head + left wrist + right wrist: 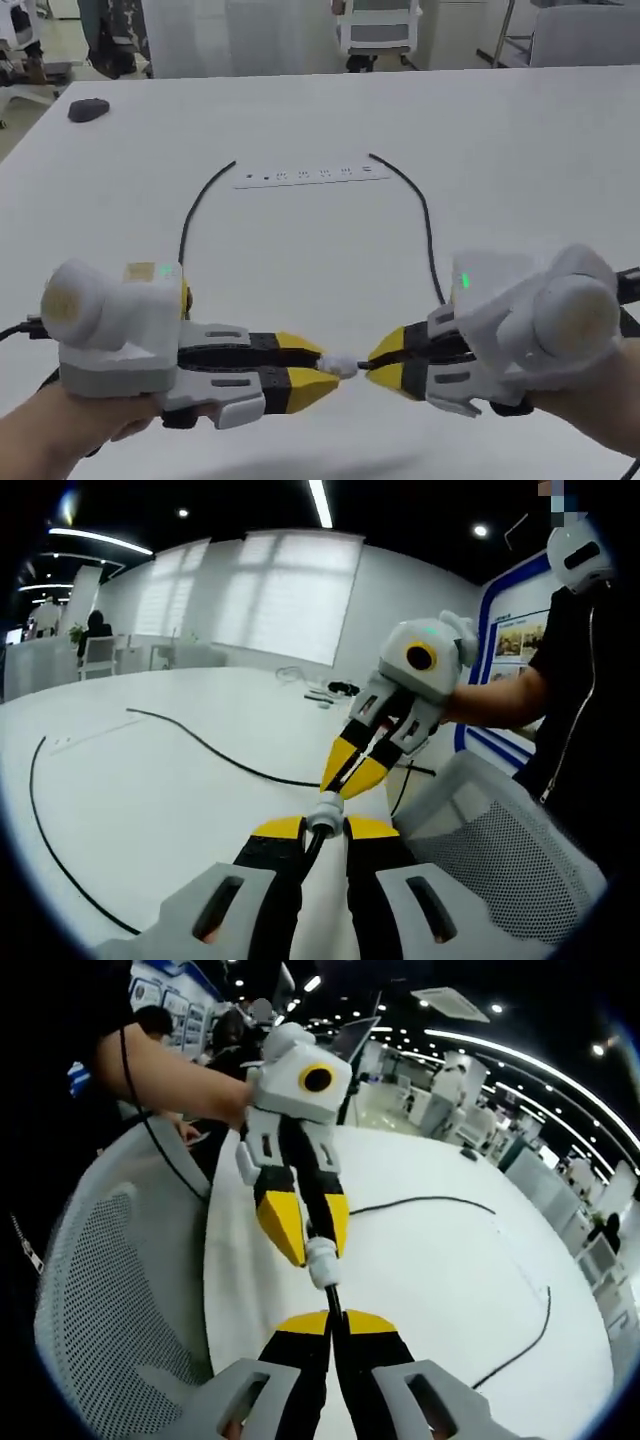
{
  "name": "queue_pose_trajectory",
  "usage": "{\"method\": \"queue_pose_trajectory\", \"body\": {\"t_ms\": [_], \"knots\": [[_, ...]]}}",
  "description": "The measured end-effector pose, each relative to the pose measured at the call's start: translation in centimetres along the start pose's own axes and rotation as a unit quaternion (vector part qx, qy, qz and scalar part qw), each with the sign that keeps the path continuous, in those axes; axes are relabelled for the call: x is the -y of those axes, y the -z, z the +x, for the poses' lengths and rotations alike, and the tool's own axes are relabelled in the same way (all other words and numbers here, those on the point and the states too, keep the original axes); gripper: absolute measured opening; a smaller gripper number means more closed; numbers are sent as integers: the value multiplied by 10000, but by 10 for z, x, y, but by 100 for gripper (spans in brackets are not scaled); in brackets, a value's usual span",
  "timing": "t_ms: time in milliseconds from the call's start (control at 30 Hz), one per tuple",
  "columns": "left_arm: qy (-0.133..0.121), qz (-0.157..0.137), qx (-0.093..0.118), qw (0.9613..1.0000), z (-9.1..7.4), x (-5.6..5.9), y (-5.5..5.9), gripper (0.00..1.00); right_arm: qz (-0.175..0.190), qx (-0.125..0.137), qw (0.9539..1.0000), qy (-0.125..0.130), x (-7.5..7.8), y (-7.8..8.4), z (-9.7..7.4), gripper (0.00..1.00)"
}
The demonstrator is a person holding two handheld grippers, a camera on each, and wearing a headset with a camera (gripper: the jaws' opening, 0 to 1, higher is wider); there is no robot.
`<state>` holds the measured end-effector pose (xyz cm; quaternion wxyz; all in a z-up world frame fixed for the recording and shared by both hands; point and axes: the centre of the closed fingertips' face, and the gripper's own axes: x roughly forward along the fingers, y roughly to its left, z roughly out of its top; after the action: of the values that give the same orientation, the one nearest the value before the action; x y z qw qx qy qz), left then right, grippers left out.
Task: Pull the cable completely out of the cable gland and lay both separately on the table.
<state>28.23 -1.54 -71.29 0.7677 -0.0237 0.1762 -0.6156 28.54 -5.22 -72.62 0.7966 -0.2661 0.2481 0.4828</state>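
step: we judge the pull-out barely begun; cable (428,235) threaded through cable gland (342,366) | left gripper (318,368) clenched on cable gland above table (300,110); right gripper (378,362) clenched on cable just beside it | next: we draw hands apart

A white power strip (310,177) lies on the white bench (520,130), a small dark object (88,109) rests near the far left edge, and an office chair (378,30) stands behind.
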Motion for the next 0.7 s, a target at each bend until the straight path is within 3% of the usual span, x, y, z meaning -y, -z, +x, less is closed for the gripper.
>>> {"method": "queue_pose_trajectory", "body": {"t_ms": [67, 133, 167, 233, 267, 300, 333, 367, 400, 500, 600, 700], "knots": [[-188, -62, 95, 9998, -7, -7, 0, 14, 361, -83, 9986, 383, 16, 12, -11, 0], [-404, -131, 154, 9990, -15, -16, 3, 14, 598, -278, 9928, 999, 43, 36, -28, 0], [-444, -120, 135, 9988, -18, -17, 4, 14, 902, -283, 9877, 1247, 56, 50, -38, 0], [-470, -146, 151, 9987, -23, -16, 6, 14, 1454, -307, 9775, 1497, 72, 74, -51, 0], [-490, -138, 124, 9986, -24, -16, 8, 14, 1587, -344, 9730, 1641, 80, 88, -60, 0], [-521, -104, 75, 9986, -25, -17, 10, 14, 1535, -317, 9737, 1652, 84, 96, -65, 0], [-542, -92, 12, 9985, -26, -17, 12, 14, 1749, -353, 9665, 1843, 91, 110, -72, 0], [-554, -64, 3, 9984, -26, -17, 12, 14, 1859, -486, 9627, 1904, 94, 121, -76, 0], [-552, -73, 5, 9984, -26, -17, 12, 14, 1730, -597, 9636, 1951, 94, 131, -79, 0], [-587, -103, 9, 9982, -25, -18, 12, 14, 1688, -921, 9598, 2046, 94, 154, -85, 0], [-601, -106, 15, 9981, -25, -19, 12, 14, 1756, -982, 9582, 2036, 91, 168, -86, 0], [-589, -95, -5, 9982, -24, -18, 11, 14, 1884, -894, 9572, 2008, 88, 166, -85, 1]]}}
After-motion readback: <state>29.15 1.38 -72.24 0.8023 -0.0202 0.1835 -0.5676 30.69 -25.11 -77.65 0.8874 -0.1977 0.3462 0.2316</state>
